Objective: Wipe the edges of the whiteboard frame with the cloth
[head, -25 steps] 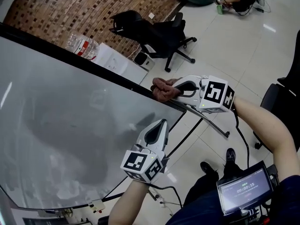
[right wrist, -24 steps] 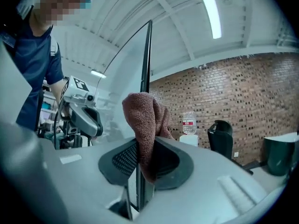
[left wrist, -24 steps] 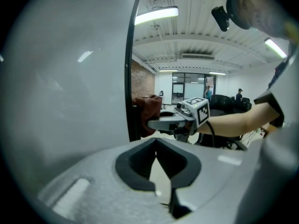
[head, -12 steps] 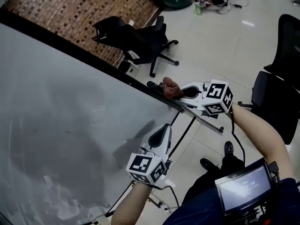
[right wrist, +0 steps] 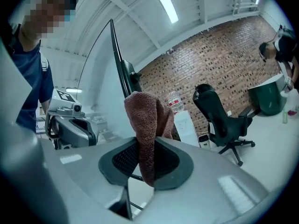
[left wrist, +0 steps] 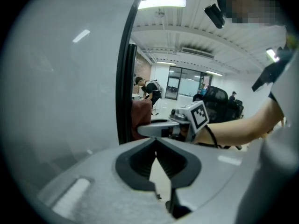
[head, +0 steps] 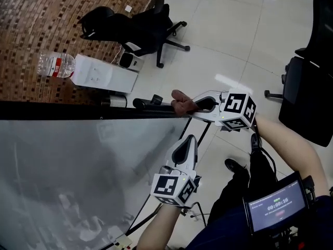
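Right gripper (head: pixel 193 105): jaws pinching the cloth (head: pixel 180 102). In the right gripper view the reddish-brown cloth is clamped between both pads, and a folded bunch stands up past the jaw tips.

Cloth position: at the right end of the black frame (head: pixel 78 111), which runs along the far edge of the whiteboard (head: pixel 62 176) in the head view. The bunch lies against the frame at that corner. The left gripper view agrees, showing the cloth hard beside the dark frame strip on its outer side, with the right gripper directly behind it.

Left gripper (head: pixel 188 139): jaws pressed together, with nothing between them. It sits nearer the person than the right gripper, by the board's right side, with its tips pointing toward the frame corner. The two grippers are apart. Whether the left one touches the board cannot be determined.

Whiteboard: the grey-white surface shows smeared marks and reflections. A black stand leg runs down from the frame corner to the floor (head: pixel 234 46).

Surroundings: a black chair (head: pixel 140 27) stands on the tiled floor beyond the board. A white box (head: pixel 101 77) lies near the brick wall (head: pixel 41 14), and a clear bottle (head: pixel 52 65) lies against the box's left end. A second chair (head: pixel 307 98) stands at the right edge. A lit screen (head: pixel 276 207) is mounted at the person's front.
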Action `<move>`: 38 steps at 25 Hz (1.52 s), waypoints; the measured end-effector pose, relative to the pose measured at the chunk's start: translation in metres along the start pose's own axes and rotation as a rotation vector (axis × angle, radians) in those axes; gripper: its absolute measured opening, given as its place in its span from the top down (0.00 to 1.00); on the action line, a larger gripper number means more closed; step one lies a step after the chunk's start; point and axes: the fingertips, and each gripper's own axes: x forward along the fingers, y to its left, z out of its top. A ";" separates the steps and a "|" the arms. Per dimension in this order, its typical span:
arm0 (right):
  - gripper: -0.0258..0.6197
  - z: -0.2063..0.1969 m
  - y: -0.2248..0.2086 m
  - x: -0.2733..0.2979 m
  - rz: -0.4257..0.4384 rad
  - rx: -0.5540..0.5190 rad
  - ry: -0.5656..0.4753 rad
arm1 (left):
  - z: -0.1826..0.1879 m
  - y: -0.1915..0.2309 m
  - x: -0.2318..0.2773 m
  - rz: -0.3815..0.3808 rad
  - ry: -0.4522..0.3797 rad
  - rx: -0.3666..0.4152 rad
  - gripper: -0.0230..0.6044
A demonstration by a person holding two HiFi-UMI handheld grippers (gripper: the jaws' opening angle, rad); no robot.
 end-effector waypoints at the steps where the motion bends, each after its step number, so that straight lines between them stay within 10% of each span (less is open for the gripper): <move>1: 0.86 -0.005 0.000 0.001 0.000 0.014 0.005 | -0.004 0.000 0.002 0.007 0.003 -0.015 0.96; 38: 0.86 -0.174 -0.068 0.001 -0.036 0.006 0.223 | -0.141 -0.012 0.084 -0.012 0.215 -0.195 0.96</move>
